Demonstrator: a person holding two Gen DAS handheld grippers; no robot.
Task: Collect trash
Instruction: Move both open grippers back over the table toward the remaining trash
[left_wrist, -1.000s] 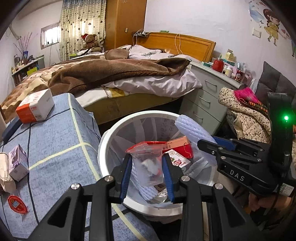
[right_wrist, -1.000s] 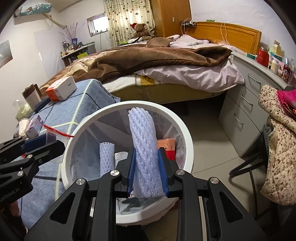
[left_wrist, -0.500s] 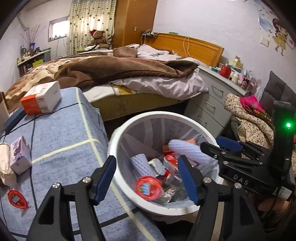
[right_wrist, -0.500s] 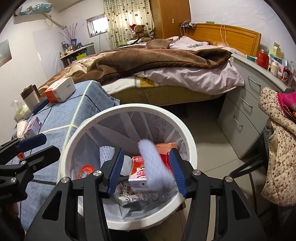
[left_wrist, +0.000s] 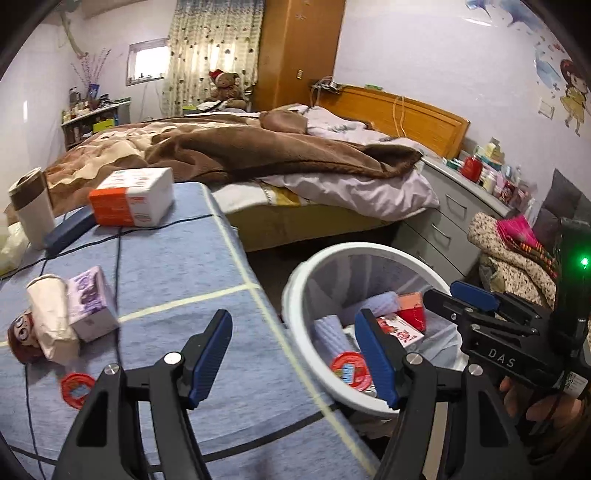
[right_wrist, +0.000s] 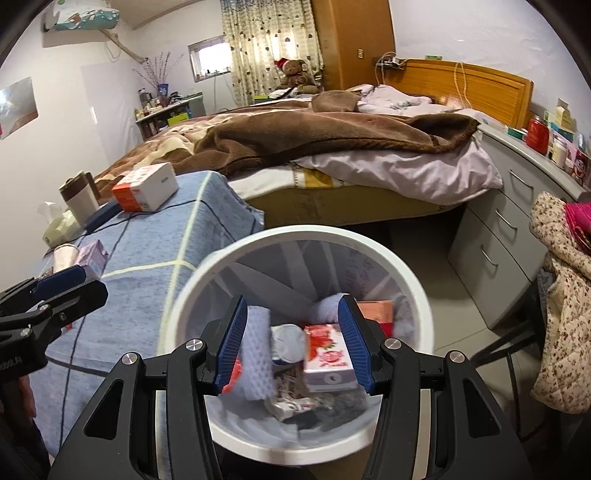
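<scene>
A white trash bin (right_wrist: 295, 236) holds a red-and-white carton (right_wrist: 328, 356); the blue cloth (left_wrist: 177, 280) carries pale yellow lines, and the blanket (right_wrist: 332, 136) is brown.

Bin: I see a round white smooth plastic wastebasket (right_wrist: 373, 240)
Table cover: blue matt woven cloth (left_wrist: 177, 266)
Headboard: glossy orange wood (left_wrist: 417, 118)

Light: soft, even daylight from the window (left_wrist: 146, 61) and the curtain (left_wrist: 216, 55) beside it.
Glare: window panes blown white.
Shadows: faint, under the bed (right_wrist: 351, 206).
Blur: white bin (right_wrist: 406, 280) rim and tabletop (left_wrist: 166, 280) stripes smeared.
Distortion: strong fisheye bending, black corners.
</scene>
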